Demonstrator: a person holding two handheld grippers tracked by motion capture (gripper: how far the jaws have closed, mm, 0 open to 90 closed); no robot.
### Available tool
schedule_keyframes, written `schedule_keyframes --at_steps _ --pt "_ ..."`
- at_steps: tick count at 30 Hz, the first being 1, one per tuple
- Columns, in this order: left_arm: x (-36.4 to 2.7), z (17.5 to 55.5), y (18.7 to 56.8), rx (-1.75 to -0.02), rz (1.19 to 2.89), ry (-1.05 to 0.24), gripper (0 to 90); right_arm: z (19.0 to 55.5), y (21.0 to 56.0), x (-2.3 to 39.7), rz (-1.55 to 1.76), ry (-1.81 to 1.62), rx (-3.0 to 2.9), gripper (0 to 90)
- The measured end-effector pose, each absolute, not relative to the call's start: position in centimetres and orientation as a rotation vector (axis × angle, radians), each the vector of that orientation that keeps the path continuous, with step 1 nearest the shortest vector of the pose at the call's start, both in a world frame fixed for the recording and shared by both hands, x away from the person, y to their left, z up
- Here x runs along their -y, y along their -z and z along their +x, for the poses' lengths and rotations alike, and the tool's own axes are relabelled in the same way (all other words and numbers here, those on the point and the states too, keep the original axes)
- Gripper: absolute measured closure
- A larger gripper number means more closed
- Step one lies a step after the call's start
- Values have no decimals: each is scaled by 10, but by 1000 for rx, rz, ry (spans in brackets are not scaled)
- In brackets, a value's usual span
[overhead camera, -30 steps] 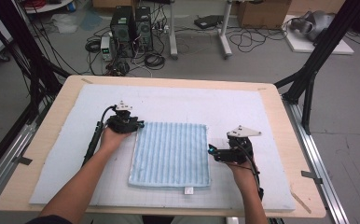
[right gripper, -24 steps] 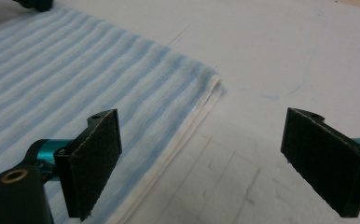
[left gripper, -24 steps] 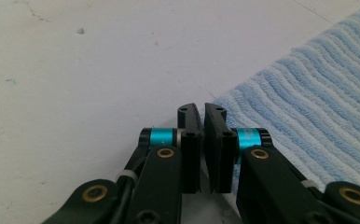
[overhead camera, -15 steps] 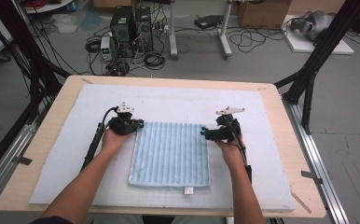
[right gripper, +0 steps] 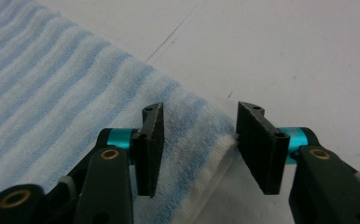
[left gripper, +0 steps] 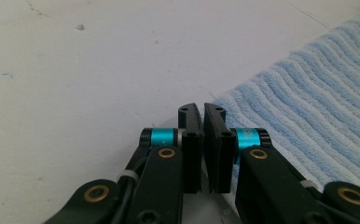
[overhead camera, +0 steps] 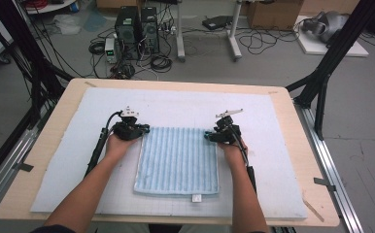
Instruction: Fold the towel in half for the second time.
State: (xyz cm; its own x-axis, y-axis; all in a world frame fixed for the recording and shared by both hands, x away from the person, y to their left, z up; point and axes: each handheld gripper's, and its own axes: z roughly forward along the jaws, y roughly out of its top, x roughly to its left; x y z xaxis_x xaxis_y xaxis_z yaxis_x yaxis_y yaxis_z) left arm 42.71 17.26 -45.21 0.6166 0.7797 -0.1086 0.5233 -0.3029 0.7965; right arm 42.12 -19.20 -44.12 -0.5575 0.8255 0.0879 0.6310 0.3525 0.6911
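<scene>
Towel (overhead camera: 178, 159), blue-striped and spread flat, lies in the middle of the white-padded worktop (overhead camera: 273, 160), its two far corners each met by a hand-held gripper. At the far left corner, the left gripper (overhead camera: 138, 129) sits with its jaws pressed together; the left gripper view places the pads at the very tip of the corner, and whether any cloth is pinched between them cannot be told from it. At the far right corner, the right gripper (right gripper: 197, 140) has just been closing, its jaws not yet together, with the thick white hem of the towel lying between them and the pads not yet pressing on it. The work in hand looks like taking both far corners for a fold toward the person. To do this step well, the right jaws should come down on the hem itself, deep enough to catch the full thickness and not only the fringe, before any lift begins. Both corners would then best rise together and level, so the cloth does not skew or drag across the padding.
</scene>
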Motion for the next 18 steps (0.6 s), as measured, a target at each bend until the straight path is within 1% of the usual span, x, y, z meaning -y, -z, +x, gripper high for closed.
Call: schedule_keyframes --at_steps 1,2,3,5,9,13,18 --pt "-173 427 452 -1027 1979 -375 853 421 441 192 1282 -1015 -2352 634" --pt "-173 427 452 -1029 1980 -373 854 421 441 191 1272 -1021 -2363 685" --pt "-174 427 452 -1030 1978 -371 856 421 440 190 1266 -1020 -2377 785" --pt "-175 427 452 -1034 1957 -358 863 420 438 183 1190 -974 -2394 834" --pt "-184 429 451 -1077 1857 -305 868 421 430 181 1190 -988 -2327 841" --pt "-191 429 439 -1068 1737 -307 870 423 420 181 1183 -1015 -2255 841" --pt "-198 426 431 -1054 1685 -291 869 422 414 181 1182 -1077 -2194 835"
